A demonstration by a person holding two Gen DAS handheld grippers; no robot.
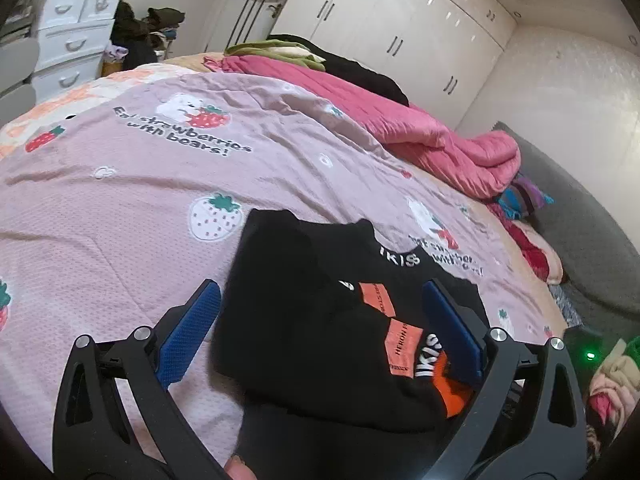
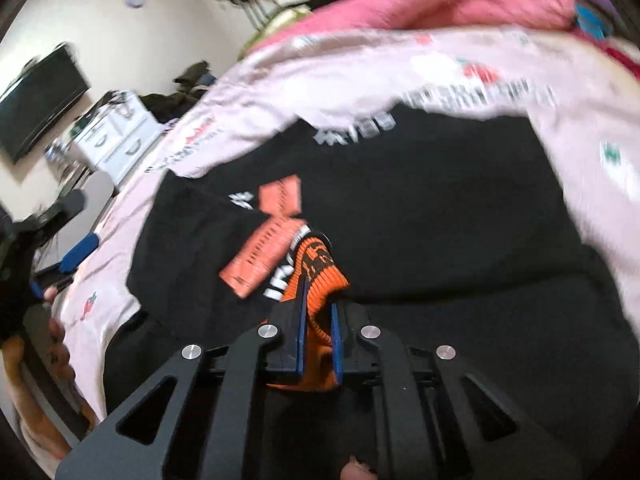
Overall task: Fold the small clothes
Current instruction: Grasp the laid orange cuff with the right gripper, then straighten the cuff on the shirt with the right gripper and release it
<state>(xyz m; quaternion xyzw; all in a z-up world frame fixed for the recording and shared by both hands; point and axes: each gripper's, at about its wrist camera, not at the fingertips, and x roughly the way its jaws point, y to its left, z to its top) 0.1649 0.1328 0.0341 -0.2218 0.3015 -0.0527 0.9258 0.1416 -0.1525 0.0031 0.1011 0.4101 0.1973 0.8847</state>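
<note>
Plainly "IKISS" on black garment (image 1: 320, 320), "HERON" patch (image 1: 404, 342).

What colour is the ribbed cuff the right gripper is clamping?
Orange with black lettering; the ribbed knit cuff shows best in the right wrist view.

Soft even indoor light, glare on glossy wardrobe doors (image 1: 400, 36), fisheye-bent edges, right view motion-blurred.

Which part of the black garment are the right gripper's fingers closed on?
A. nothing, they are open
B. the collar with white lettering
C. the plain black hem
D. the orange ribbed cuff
D: in the right wrist view the right gripper clamps the orange ribbed cuff of the black garment.
</note>
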